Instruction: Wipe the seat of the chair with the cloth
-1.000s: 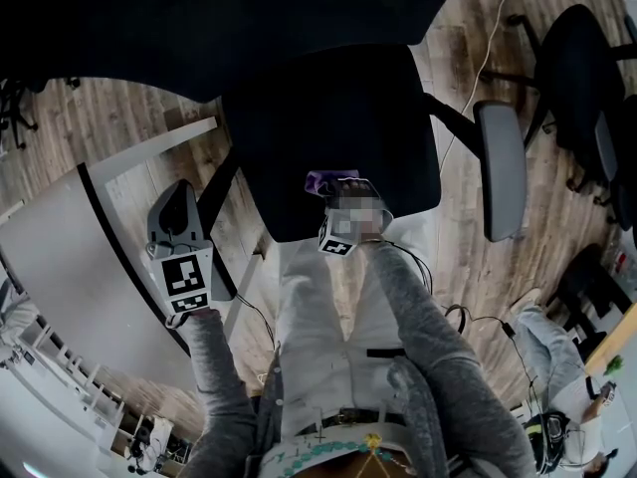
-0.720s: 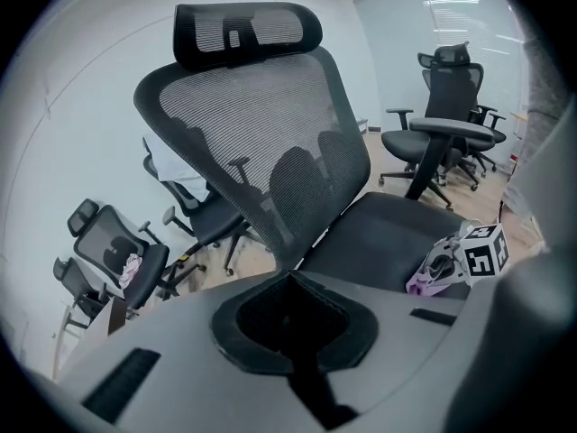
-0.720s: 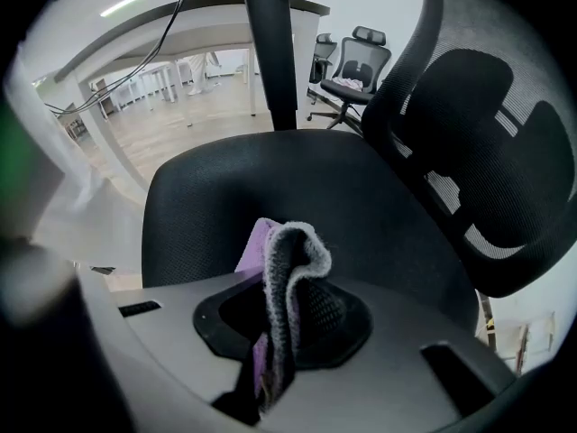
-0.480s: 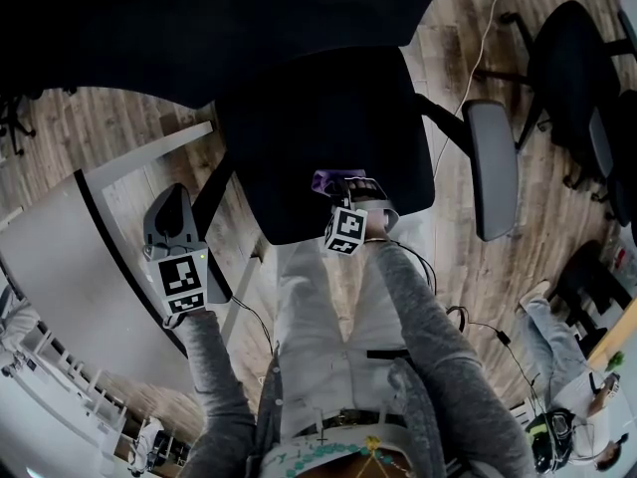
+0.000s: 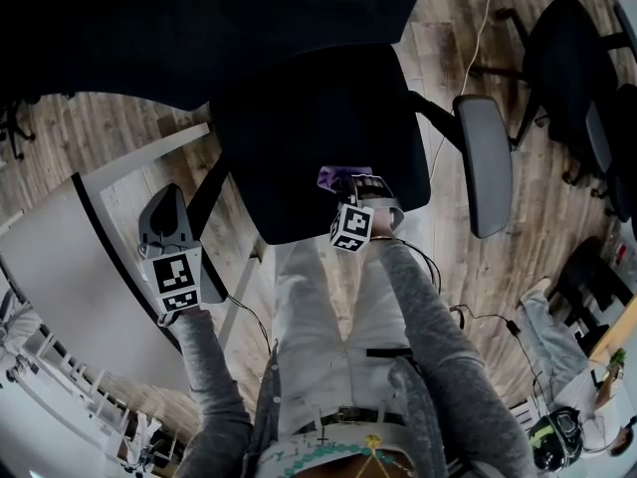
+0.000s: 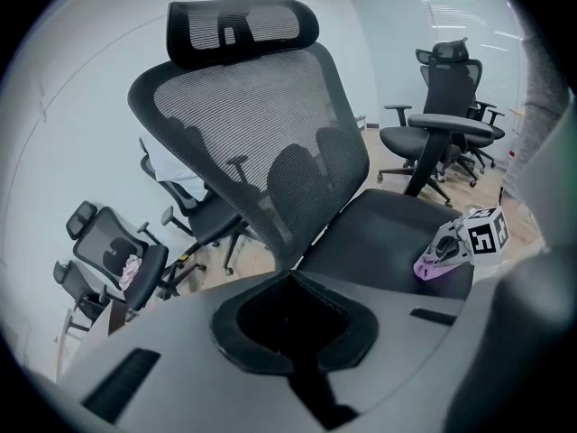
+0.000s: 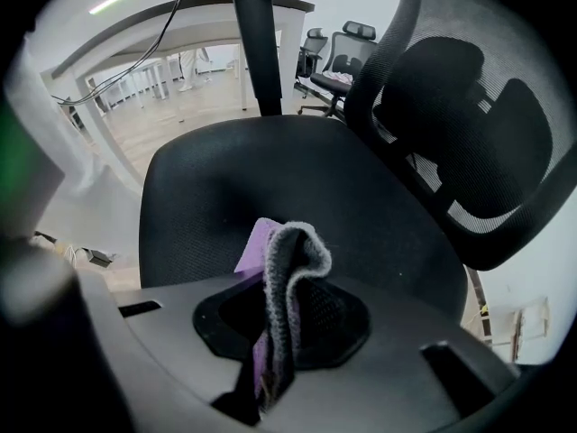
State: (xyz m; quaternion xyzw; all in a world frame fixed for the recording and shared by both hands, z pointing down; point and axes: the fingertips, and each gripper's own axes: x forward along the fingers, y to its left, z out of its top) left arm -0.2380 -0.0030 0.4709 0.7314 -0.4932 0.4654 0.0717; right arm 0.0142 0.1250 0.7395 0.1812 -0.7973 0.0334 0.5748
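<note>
My right gripper [image 7: 275,341] pinches the cloth [image 7: 288,273], its fold poking ahead of my jaws over the seat [image 7: 270,174]. My left gripper [image 6: 297,336] is closed on nothing. With only a narrow fold caught, dragging across the seat might tug it loose.

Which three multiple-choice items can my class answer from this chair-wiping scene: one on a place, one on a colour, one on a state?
1. Where is the cloth? A on the floor; B at the front of the seat; C on an armrest.
2. What colour is it? A purple and grey; B yellow; C red.
3. How is the left gripper? A open; B shut on the cloth; C shut, empty.

B: the right gripper holds it over the seat's front edge.
A: both colours show in the right gripper view.
C: its jaws meet with nothing between them.
</note>
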